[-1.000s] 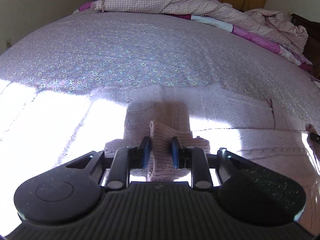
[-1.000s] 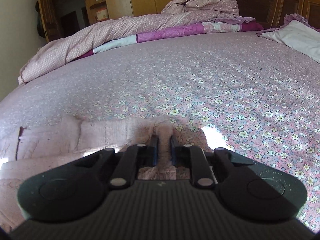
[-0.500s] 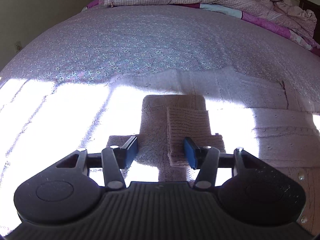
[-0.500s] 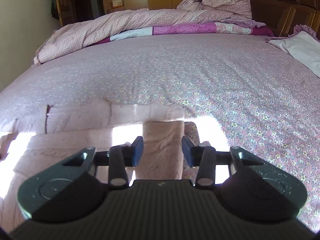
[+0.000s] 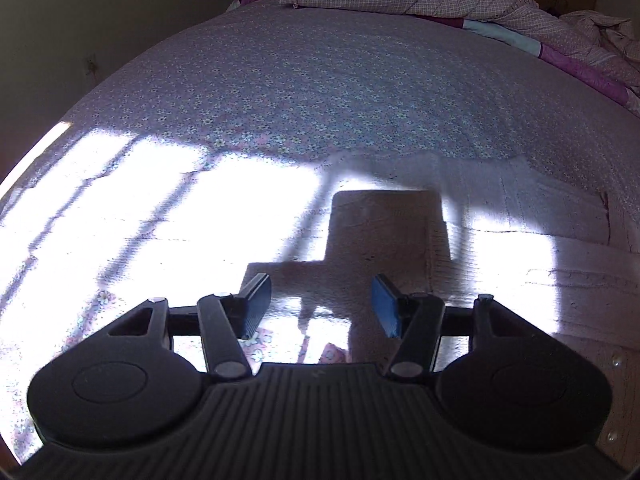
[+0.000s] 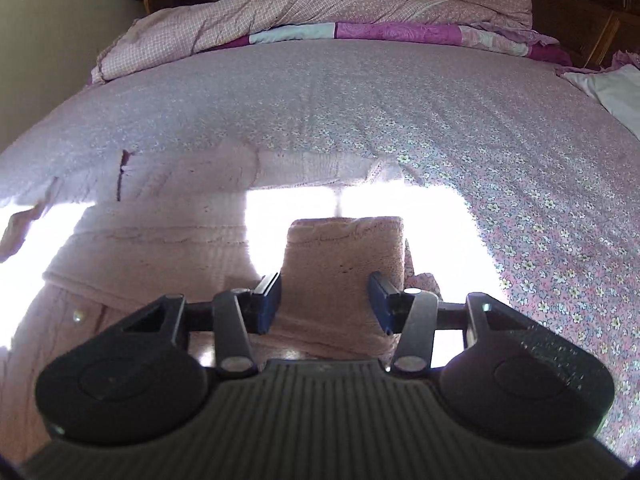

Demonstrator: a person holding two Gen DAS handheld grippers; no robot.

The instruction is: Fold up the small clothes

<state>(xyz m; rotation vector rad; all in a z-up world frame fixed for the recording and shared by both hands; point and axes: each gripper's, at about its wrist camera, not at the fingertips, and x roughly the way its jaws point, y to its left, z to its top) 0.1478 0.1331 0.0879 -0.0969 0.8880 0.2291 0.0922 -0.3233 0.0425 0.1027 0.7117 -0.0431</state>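
Left gripper [image 5: 320, 304] fingers parted, holding nothing. Right gripper [image 6: 325, 300] fingers opening, pads clear of the folded sleeve [image 6: 346, 256] between them. Pink knit sweater [image 6: 160, 248] lies flat on the near part of the bed [image 6: 400, 92], its far edge straight. Beyond it, bare floral sheet. Rumpled quilt [image 6: 300, 16] along the far edge.

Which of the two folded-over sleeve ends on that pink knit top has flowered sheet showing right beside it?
The sleeve end in front of the right gripper: the floral bedsheet begins just beside it. The other sleeve end, before the left gripper, shows only glare and knit around it.
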